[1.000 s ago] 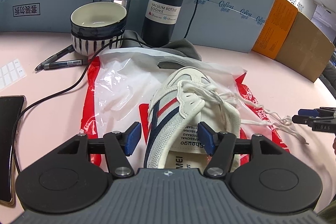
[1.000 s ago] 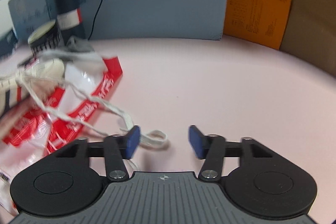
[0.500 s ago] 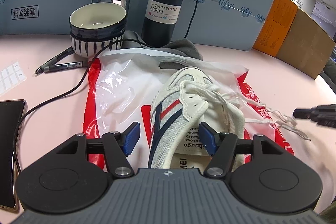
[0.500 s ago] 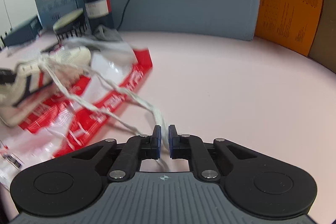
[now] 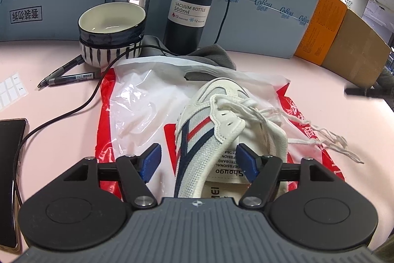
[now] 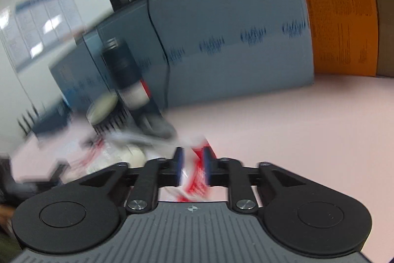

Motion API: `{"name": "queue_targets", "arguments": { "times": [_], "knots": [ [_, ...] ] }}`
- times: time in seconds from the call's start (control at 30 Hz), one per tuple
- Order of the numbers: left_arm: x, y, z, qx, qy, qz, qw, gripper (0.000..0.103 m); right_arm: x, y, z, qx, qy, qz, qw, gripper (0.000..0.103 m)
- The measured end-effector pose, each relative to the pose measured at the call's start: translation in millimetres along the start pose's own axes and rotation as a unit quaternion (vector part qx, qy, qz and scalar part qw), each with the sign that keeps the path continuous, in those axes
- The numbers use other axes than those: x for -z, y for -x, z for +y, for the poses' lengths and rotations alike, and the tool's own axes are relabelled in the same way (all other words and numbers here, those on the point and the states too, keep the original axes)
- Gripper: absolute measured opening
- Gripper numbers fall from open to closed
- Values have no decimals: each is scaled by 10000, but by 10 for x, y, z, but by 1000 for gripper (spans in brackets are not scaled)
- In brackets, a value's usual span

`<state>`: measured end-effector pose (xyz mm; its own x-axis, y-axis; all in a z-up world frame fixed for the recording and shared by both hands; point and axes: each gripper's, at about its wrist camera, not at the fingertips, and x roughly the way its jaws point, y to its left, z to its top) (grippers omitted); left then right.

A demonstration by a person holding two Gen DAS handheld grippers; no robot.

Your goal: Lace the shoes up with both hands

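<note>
We see the white shoe (image 5: 221,139) lying on a red-and-white plastic bag (image 5: 138,110) on the pink counter (image 5: 61,61), its heel between the parted jaws of our left hand-held gripper (image 5: 199,160) and its toe pointing away from us, so its long axis runs straight out along that hand-held gripper's line. The jaws are opening, with one blue pad inside the collar and the other clear of the shoe's side, so nothing is clamped. The loose laces (image 5: 320,139) trail off the tongue to the right, across the bag's edge. Our right hand-held gripper (image 6: 192,165) appears in a badly blurred view; its jaws stand narrowly apart and are opening, and we make out no lace between them. We judge the right side is nearer the lace ends.
</note>
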<state>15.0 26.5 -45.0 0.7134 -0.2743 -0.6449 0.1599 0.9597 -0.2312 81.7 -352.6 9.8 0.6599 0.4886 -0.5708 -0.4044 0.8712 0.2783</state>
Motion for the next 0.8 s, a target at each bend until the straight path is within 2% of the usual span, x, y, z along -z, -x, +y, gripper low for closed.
{"name": "queue_targets", "arguments": {
  "times": [0.07,0.17,0.3,0.4,0.43,0.47,0.5,0.63,0.8],
  "knots": [
    [-1,-4,4,-16,17,-1,10000,65,103,-61,-1,199,500,371,9979,24],
    [-2,-11,10,-40,42,-2,10000,65,302,-94,-43,449,835,740,9927,24],
    [2,-28,-7,-32,25,36,10000,66,558,-108,-137,584,814,936,9905,24],
    [4,-21,-14,-44,-12,27,10000,67,700,-139,-191,568,730,929,9914,24],
    [3,-18,-13,-44,-20,23,10000,67,737,-145,-205,556,685,916,9919,20],
    [2,-13,-16,-49,-33,17,10000,67,750,-144,-212,530,598,879,9929,5],
    [1,-9,-19,-54,-47,11,10000,68,764,-143,-220,503,511,843,9939,3],
    [-2,-7,-25,-73,-63,16,10000,69,618,-39,-113,177,184,367,9990,2],
    [-1,-11,-33,-45,-97,12,9999,69,246,10,247,-539,152,-186,9983,3]
  ]
}}
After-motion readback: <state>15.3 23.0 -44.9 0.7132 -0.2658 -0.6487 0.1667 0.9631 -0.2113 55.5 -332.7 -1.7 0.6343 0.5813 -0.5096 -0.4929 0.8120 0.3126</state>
